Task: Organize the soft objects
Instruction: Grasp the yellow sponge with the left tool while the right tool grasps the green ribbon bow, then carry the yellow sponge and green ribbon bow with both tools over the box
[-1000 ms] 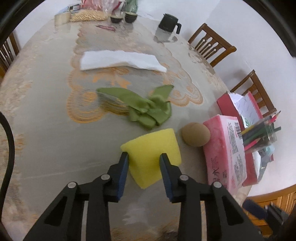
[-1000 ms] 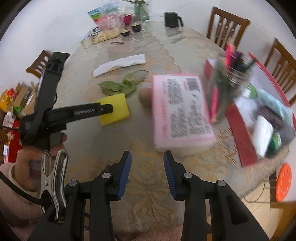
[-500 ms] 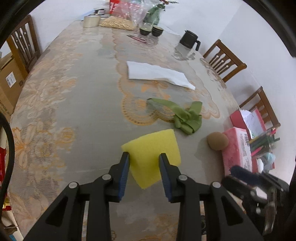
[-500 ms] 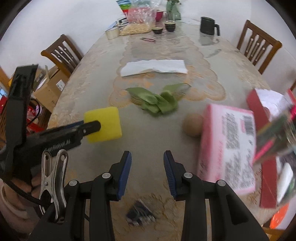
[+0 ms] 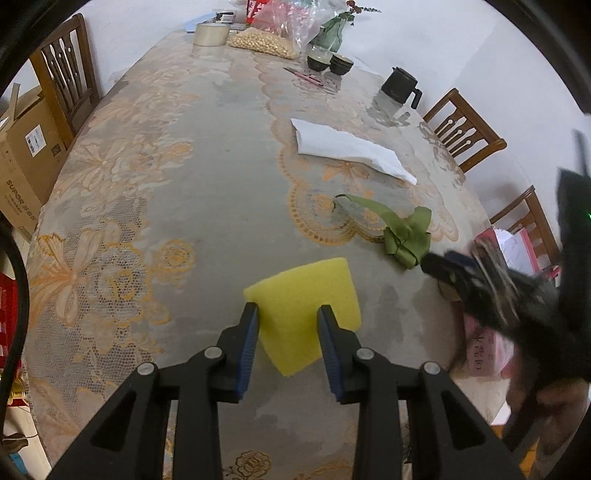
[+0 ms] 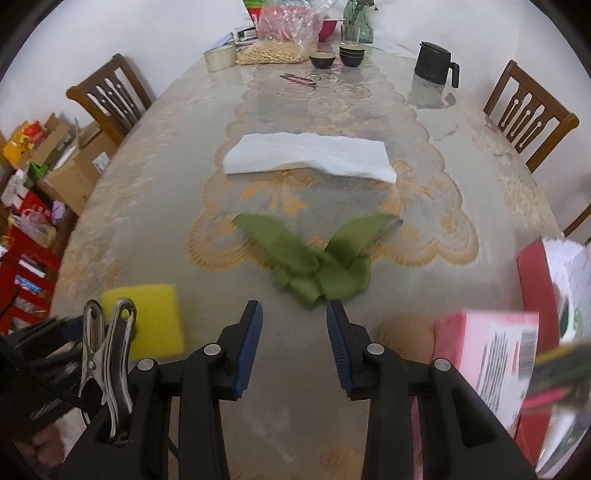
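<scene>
Gripping the yellow sponge between its blue pads, the left gripper held it over the near part of the lace-covered table; both pads pressed on the sponge's sides. In the right wrist view the same sponge showed at lower left, partly behind a metal clip.

The right gripper had its jaws apart with nothing between them. It pointed down at the tablecloth just short of the crumpled green cloth, which lay near the table's middle; no contact was seen.

A white folded cloth lay flat beyond the green cloth, apart from it. A round tan object, blurred, sat just right of the right gripper's fingers, beside a pink packet. A red box stood at the right edge.

At the far end were a black mug, dark bowls, a tape roll and a plastic bag. Wooden chairs flanked the table.
</scene>
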A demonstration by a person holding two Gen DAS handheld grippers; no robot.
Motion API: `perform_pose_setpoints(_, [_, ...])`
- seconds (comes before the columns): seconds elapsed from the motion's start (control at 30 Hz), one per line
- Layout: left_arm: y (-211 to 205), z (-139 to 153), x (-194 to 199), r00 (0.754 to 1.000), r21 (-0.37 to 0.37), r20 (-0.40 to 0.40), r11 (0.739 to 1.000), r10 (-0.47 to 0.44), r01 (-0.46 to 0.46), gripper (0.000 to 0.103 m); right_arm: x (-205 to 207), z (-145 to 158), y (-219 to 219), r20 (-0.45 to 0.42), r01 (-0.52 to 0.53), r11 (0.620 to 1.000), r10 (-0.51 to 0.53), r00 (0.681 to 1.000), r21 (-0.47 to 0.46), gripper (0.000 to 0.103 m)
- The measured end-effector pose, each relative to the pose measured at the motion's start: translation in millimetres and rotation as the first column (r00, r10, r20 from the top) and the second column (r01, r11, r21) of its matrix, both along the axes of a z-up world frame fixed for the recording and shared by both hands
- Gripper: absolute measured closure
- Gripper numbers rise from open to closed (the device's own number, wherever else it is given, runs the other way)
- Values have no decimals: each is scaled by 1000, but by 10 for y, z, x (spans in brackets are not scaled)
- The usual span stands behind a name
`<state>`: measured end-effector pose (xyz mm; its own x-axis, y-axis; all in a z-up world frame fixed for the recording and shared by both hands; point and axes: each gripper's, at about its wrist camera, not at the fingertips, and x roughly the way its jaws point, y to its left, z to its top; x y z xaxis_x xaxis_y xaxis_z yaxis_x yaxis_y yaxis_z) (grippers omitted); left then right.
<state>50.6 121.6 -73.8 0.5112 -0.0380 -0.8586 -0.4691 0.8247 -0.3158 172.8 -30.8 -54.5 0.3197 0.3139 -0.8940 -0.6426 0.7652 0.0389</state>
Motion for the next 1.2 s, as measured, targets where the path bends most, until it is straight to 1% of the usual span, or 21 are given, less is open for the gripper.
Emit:
perform_pose_setpoints(0.07, [8, 0, -23, 1000, -4, 1, 1000, 2, -2, 69, 100, -42, 50, 13, 11, 1000, -11, 1000, -25, 66])
perform_pose_setpoints(0.23, [16, 0, -76, 1000, -9, -1, 1000, 10, -10, 69, 336, -194, 149, 5, 57, 996, -56, 998, -62, 66])
perform_pose_setpoints(0.4, [13, -1, -130, 1000, -10, -7, 1000, 18, -18, 69, 375, -319, 189, -6, 66, 994, -67, 998, -91, 66])
perform_pose_setpoints(0.5, [11, 7, -164, 1000, -6, -5, 1000, 23, -23, 69, 359, -367, 174, -27, 76, 994, -79, 997, -74, 66])
perform_pose_setpoints(0.57, [8, 1, -185, 1000, -4, -8, 1000, 25, -25, 69, 321, -377, 171, -13, 80, 994, -81, 997, -70, 66])
perform_pose_setpoints(0.6, [8, -1, -192, 1000, -6, -9, 1000, 26, -26, 69, 298, -383, 170, -7, 79, 994, -80, 997, -72, 67])
perform_pose_setpoints(0.63, [6, -1, -200, 1000, -7, -10, 1000, 27, -27, 69, 283, -383, 171, -4, 77, 994, -78, 997, -72, 73])
perform_pose_setpoints(0.67, [-2, 5, -210, 1000, -5, -10, 1000, 28, -28, 69, 263, -382, 171, -9, 70, 995, -71, 997, -68, 83])
perform_pose_setpoints(0.7, [-6, 13, -218, 1000, -3, -8, 1000, 27, -27, 69, 239, -377, 169, -14, 64, 996, -65, 998, -64, 87])
perform_pose_setpoints(0.73, [-14, 18, -227, 1000, -2, -7, 1000, 27, -27, 69, 213, -381, 166, -21, 57, 996, -58, 998, -65, 96])
perform_pose_setpoints(0.77, [-23, 32, -237, 1000, 1, -4, 1000, 26, -26, 69, 193, -382, 168, -25, 53, 997, -54, 998, -65, 99])
perform_pose_setpoints(0.83, [-38, 60, -254, 1000, 4, 2, 1000, 23, -23, 69, 141, -364, 155, -33, 39, 997, -41, 999, -60, 101])
perform_pose_setpoints(0.93, [-74, 108, -272, 1000, 12, 12, 1000, 13, -13, 69, 28, -269, 114, -37, 15, 999, -16, 999, -35, 101])
perform_pose_setpoints(1.03, [-130, 156, -293, 1000, 20, 20, 1000, 3, -3, 69, -121, -112, 37, -21, -9, 1000, 9, 1000, -4, 101])
perform_pose_setpoints(1.2, [-227, 285, -279, 999, 37, 37, 999, -24, 23, 69, -326, 112, -151, -9, -17, 999, 18, 1000, 41, 101])
